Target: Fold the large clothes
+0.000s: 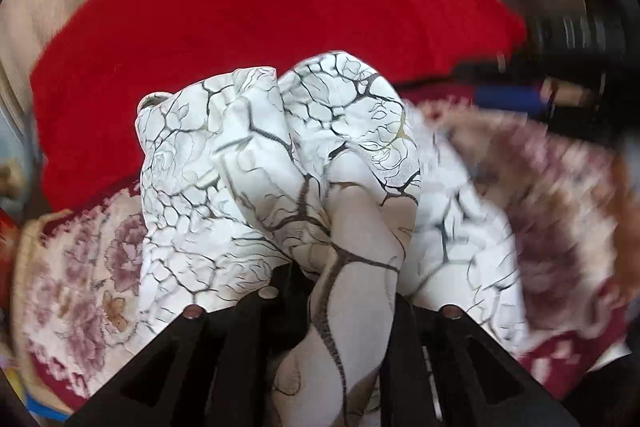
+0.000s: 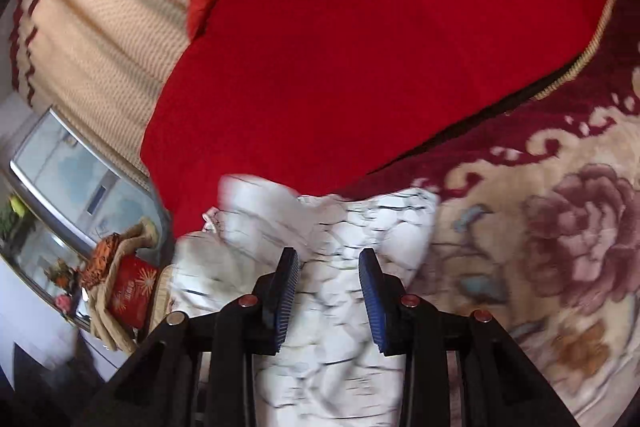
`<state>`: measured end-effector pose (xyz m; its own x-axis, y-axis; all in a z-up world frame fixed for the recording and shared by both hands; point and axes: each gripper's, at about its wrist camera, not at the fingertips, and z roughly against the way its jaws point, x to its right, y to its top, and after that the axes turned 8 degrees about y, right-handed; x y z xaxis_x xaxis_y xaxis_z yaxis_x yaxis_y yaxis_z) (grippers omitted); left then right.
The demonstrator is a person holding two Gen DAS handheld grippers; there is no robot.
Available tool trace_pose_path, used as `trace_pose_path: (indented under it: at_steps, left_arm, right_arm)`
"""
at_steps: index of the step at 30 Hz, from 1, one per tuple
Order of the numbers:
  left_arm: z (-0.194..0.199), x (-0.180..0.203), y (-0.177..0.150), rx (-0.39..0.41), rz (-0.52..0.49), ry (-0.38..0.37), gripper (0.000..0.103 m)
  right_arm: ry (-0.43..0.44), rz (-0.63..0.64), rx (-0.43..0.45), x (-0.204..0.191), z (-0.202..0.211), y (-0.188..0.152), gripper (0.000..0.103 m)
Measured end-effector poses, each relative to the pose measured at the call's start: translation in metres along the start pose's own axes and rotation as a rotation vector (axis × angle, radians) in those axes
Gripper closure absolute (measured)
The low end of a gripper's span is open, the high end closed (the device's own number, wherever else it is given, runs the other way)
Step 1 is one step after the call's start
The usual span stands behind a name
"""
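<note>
The garment (image 1: 280, 163) is white cloth with a black crackle and rose-outline print. In the left wrist view it bunches up between and over my left gripper (image 1: 348, 291), which is shut on a thick fold of it; the fingertips are hidden by the cloth. In the right wrist view the same garment (image 2: 332, 227) lies blurred on the bed under my right gripper (image 2: 329, 263). The blue ribbed pads (image 2: 370, 291) stand apart, open, just above the cloth, holding nothing.
A red blanket (image 2: 360, 47) covers the far half of the bed. A floral cream and maroon bedspread (image 2: 560, 227) lies underneath. A beige curtain (image 2: 100, 27), a window and a red box (image 2: 132, 291) stand left. The right gripper's body (image 1: 580, 39) shows top right.
</note>
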<state>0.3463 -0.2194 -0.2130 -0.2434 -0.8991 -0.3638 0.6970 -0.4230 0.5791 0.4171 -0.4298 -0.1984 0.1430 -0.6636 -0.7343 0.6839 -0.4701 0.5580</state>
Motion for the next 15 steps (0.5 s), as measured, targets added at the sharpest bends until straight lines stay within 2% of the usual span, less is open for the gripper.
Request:
trace_pose_path:
  at_steps: [2, 3, 5, 6, 7, 10, 13, 15]
  left_arm:
    - [0.004, 0.018, -0.007, 0.053, -0.051, 0.091, 0.072]
    - [0.009, 0.022, -0.011, 0.081, -0.066, 0.119, 0.068]
    - [0.017, 0.021, -0.019, 0.094, -0.063, 0.109, 0.053]
    - [0.024, 0.019, -0.022, 0.100, -0.056, 0.088, 0.049]
    - [0.034, 0.014, -0.027, 0.110, -0.052, 0.066, 0.044]
    - [0.062, 0.018, -0.040, 0.155, -0.059, 0.008, 0.037]
    - [0.102, 0.016, -0.063, 0.181, -0.074, -0.074, 0.036]
    - [0.118, 0.000, -0.075, 0.192, -0.059, -0.106, 0.036]
  right_arm:
    - [0.037, -0.059, -0.044, 0.020, -0.006, 0.002, 0.067]
    - [0.082, -0.102, -0.091, 0.032, -0.015, 0.003, 0.067]
    - [0.179, -0.171, -0.162, 0.043, -0.032, 0.001, 0.065]
    - [0.231, -0.201, -0.181, 0.044, -0.039, -0.001, 0.049]
    - [0.265, -0.217, -0.195, 0.044, -0.045, -0.005, 0.024]
    - [0.319, -0.217, -0.198, 0.035, -0.055, -0.011, 0.021]
    - [0.353, -0.200, -0.217, 0.025, -0.062, -0.013, 0.021]
    - [0.358, -0.187, -0.216, 0.019, -0.063, -0.015, 0.021]
